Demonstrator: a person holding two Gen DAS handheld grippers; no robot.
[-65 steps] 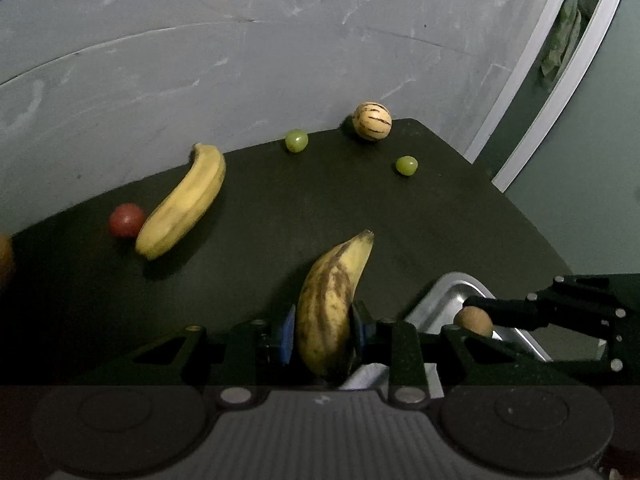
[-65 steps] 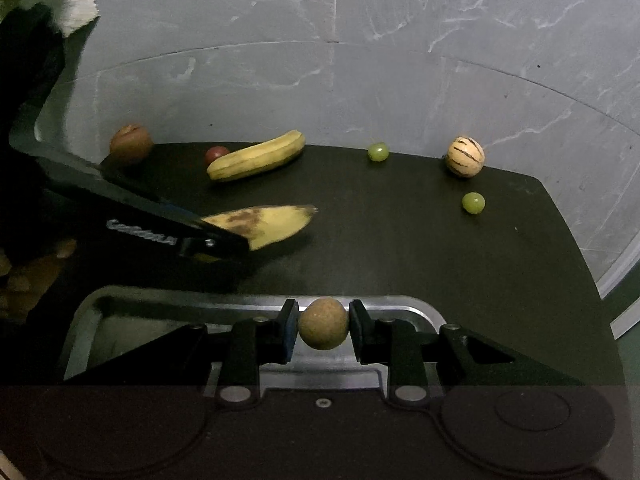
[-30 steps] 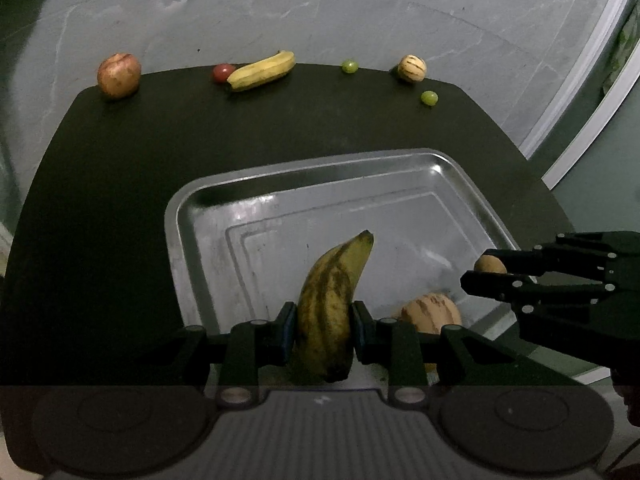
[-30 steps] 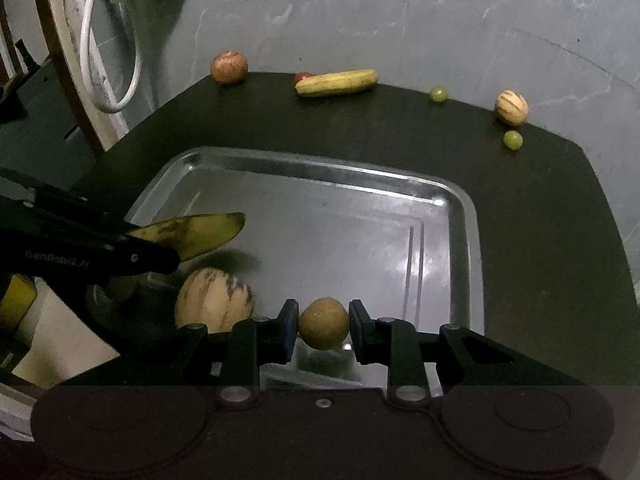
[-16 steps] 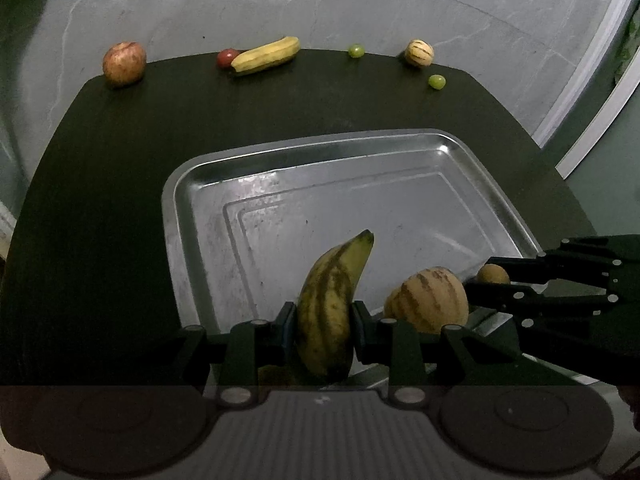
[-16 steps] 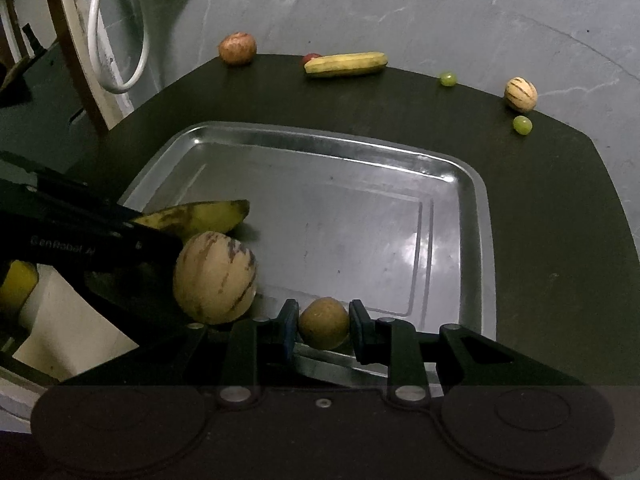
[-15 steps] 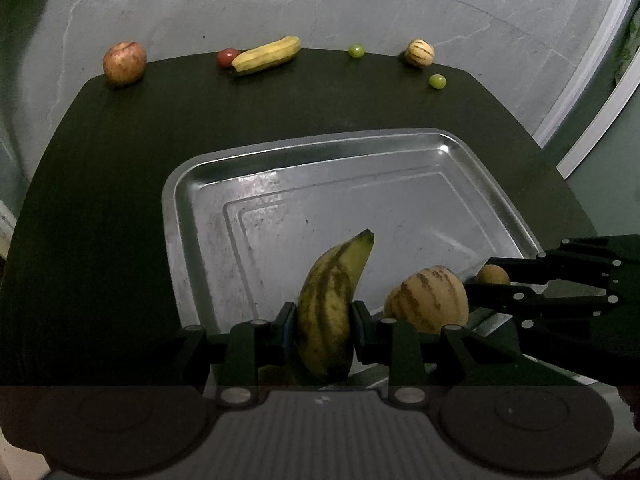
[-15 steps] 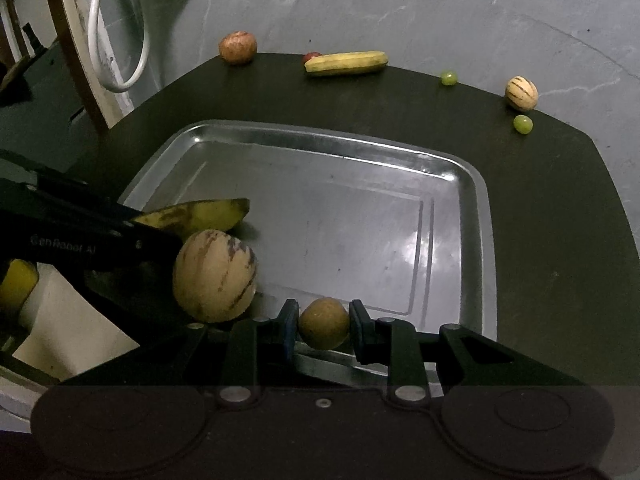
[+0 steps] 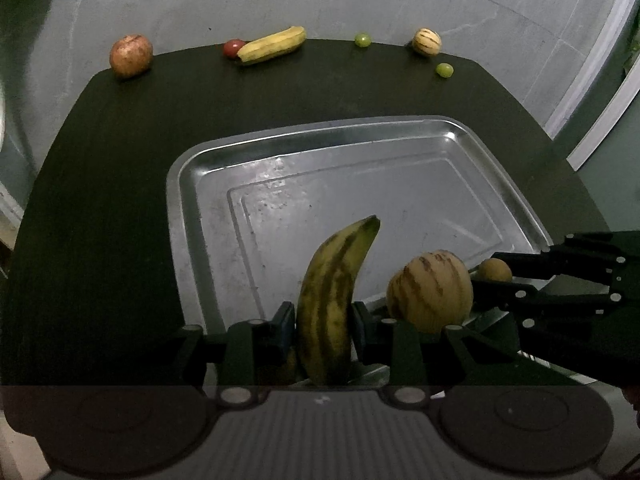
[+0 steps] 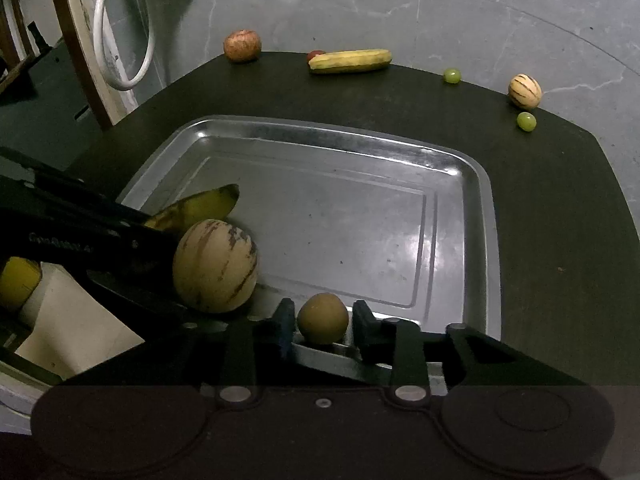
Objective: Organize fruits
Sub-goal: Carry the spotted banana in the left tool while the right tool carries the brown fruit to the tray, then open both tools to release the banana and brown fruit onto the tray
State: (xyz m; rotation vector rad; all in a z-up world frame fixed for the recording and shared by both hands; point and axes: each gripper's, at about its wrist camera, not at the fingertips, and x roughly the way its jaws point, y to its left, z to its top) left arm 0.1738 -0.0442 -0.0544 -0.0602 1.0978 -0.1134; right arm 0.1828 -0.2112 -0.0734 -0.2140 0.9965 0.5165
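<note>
1. While your left tongs (image 9: 322, 320) stay clamped on the spotted banana (image 9: 332, 300), its tip reaches out over the metal tray (image 10: 486, 216) near the front rim.
2. Your right tongs (image 10: 323, 322) are opening; the small brown fruit (image 10: 323, 319) sits between the pads at the tray's front rim, with a thin gap on each side.
3. Just left of that fruit, a striped melon (image 10: 216, 266) rests in the tray's front corner.
4. Beyond the tray, along the far edge of the dark surface (image 9: 120, 184), lie an apple (image 9: 131, 56), a yellow banana (image 9: 272, 45), two green grapes (image 9: 363, 39) and a small striped melon (image 9: 427, 41).
</note>
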